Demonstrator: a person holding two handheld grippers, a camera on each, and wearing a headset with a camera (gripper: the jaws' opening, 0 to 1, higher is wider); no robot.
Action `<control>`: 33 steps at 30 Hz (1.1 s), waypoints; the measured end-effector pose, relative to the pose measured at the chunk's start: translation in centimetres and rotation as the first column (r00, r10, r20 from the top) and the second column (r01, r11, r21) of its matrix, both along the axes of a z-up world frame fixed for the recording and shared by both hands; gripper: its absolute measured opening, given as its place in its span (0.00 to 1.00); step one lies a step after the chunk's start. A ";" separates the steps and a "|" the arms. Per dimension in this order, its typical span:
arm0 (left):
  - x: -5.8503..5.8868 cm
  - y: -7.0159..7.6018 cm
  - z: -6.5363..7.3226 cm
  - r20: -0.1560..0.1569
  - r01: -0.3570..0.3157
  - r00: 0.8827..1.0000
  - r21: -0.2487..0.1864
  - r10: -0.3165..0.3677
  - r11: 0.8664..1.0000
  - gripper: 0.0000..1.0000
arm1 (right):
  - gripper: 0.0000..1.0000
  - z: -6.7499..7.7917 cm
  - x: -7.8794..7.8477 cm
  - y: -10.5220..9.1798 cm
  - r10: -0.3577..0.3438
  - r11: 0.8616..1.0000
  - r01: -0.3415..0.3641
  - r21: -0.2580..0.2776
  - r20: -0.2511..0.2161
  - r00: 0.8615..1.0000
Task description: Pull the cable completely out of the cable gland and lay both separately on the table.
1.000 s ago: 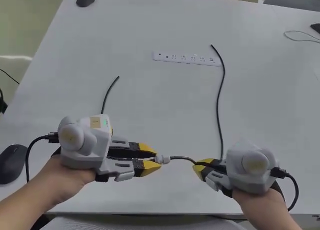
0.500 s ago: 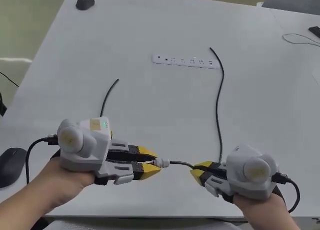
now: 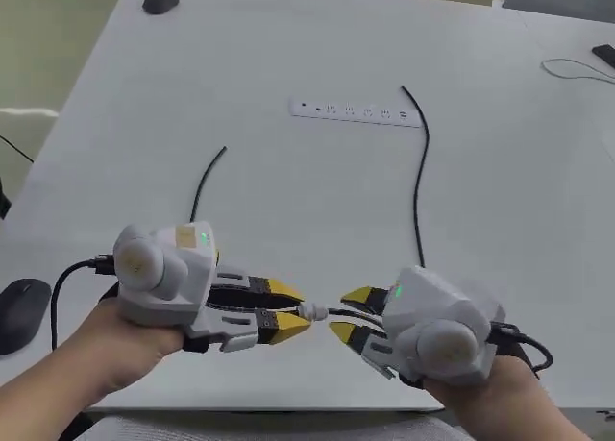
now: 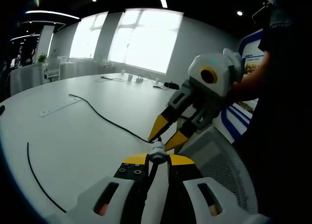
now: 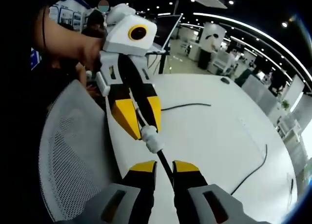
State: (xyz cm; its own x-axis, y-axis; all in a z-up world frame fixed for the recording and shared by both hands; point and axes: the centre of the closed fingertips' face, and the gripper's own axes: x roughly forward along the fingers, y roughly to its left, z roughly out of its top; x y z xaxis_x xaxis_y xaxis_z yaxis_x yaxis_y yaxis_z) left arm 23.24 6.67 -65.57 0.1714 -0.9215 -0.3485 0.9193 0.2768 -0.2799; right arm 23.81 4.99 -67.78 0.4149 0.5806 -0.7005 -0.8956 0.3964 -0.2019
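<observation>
The white cable gland (image 3: 307, 312) hangs over the table's front edge, and my left gripper (image 3: 298, 309) is shut on it. In the left gripper view the gland (image 4: 157, 153) sits between the yellow tips. A black cable (image 3: 419, 191) leaves the gland and runs across the table to the power strip. My right gripper (image 3: 348, 313) stands open just right of the gland, one jaw on each side of the cable. In the right gripper view the cable (image 5: 165, 166) passes between the parted tips, with the gland (image 5: 151, 138) just ahead.
A white power strip (image 3: 357, 112) lies mid-table. A thin black cable end (image 3: 207, 177) lies to the left. A dark mouse (image 3: 21, 311) sits at the left edge and another (image 3: 160, 0) at the far corner. A grey mesh chair (image 5: 73, 151) stands below the grippers.
My right gripper has let go of the cable, opened, and slid left along it to just beside the gland. The left gripper has stayed put with the gland.
</observation>
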 end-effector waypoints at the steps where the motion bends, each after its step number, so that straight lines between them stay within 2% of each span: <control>1: 0.0 0.0 -0.1 0.001 0.001 1.000 0.004 -0.001 1.000 0.15 | 0.06 0.1 0.1 0.0 0.001 1.000 -0.001 0.001 0.005 1.000; 10: -0.3 0.2 -0.2 0.003 0.006 1.000 0.009 -0.006 1.000 0.15 | 0.02 0.0 -0.2 0.3 0.043 0.999 -0.043 -0.004 0.026 0.999; 12: -0.3 0.2 -0.2 0.001 0.005 1.000 0.008 -0.005 1.000 0.15 | 0.01 0.0 -0.3 0.3 0.036 0.999 -0.036 0.004 0.010 0.999; 19: -0.2 0.1 0.0 -0.013 -0.003 1.000 -0.018 0.003 1.000 0.15 | 0.00 0.1 -0.5 0.2 0.039 0.999 -0.039 0.001 0.010 0.999; 21: -0.2 0.1 0.1 -0.009 -0.001 1.000 -0.019 0.001 1.000 0.15 | 0.00 0.1 -0.6 0.2 0.040 0.999 -0.040 -0.003 0.007 0.999; 24: -0.2 0.2 0.1 -0.020 0.001 1.000 -0.020 -0.001 1.000 0.15 | 0.00 0.0 -0.6 0.3 0.040 0.999 -0.040 -0.004 -0.003 0.999; 25: -0.2 0.2 0.1 -0.012 0.003 1.000 -0.020 -0.003 1.000 0.15 | 0.00 0.0 -0.6 0.3 0.042 0.999 -0.042 -0.004 -0.003 0.999; 30: -0.3 0.2 0.1 -0.012 0.010 1.000 -0.020 -0.010 1.000 0.15 | 0.00 0.0 -0.6 0.3 0.027 0.999 -0.026 0.022 -0.028 0.999; 33: -0.2 0.1 0.0 -0.001 0.010 1.000 -0.012 -0.010 1.000 0.14 | 0.00 -0.2 -0.5 0.2 0.015 0.999 -0.014 0.031 -0.034 0.999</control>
State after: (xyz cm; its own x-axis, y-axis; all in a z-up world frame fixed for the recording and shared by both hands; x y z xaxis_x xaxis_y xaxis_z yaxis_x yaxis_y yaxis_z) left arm 23.01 6.77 -65.59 0.1617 -0.9273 -0.3376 0.9217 0.2642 -0.2842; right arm 23.29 5.15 -67.97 0.3824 0.6078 -0.6960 -0.9075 0.3886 -0.1593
